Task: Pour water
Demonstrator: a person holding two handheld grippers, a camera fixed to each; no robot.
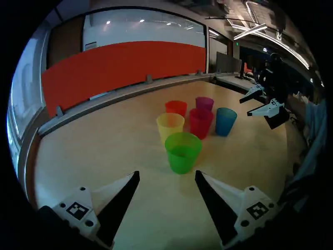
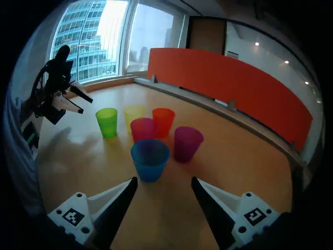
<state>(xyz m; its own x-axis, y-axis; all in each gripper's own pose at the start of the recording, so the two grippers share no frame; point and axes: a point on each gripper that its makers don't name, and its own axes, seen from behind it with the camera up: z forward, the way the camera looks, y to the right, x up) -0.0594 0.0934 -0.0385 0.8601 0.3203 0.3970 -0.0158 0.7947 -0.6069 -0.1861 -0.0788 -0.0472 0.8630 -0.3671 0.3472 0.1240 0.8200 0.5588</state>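
Observation:
Several coloured plastic cups stand clustered on a wooden table (image 1: 104, 146). In the left gripper view, the green cup (image 1: 183, 152) is nearest, just ahead of my open left gripper (image 1: 166, 173). Behind it stand the yellow cup (image 1: 170, 127), red cup (image 1: 201, 122), orange cup (image 1: 176, 108), purple cup (image 1: 204, 103) and blue cup (image 1: 225, 121). The right gripper (image 1: 245, 107) hovers open at the far right. In the right gripper view, the blue cup (image 2: 150, 159) sits right before my open right gripper (image 2: 163, 179). The left gripper (image 2: 87, 106) hangs open beside the green cup (image 2: 107, 121).
An orange partition (image 1: 125, 68) with a raised ledge runs along the table's far edge. Large windows (image 2: 95, 41) lie beyond the table in the right gripper view. A person's sleeve (image 2: 18, 137) shows at the left rim of that view.

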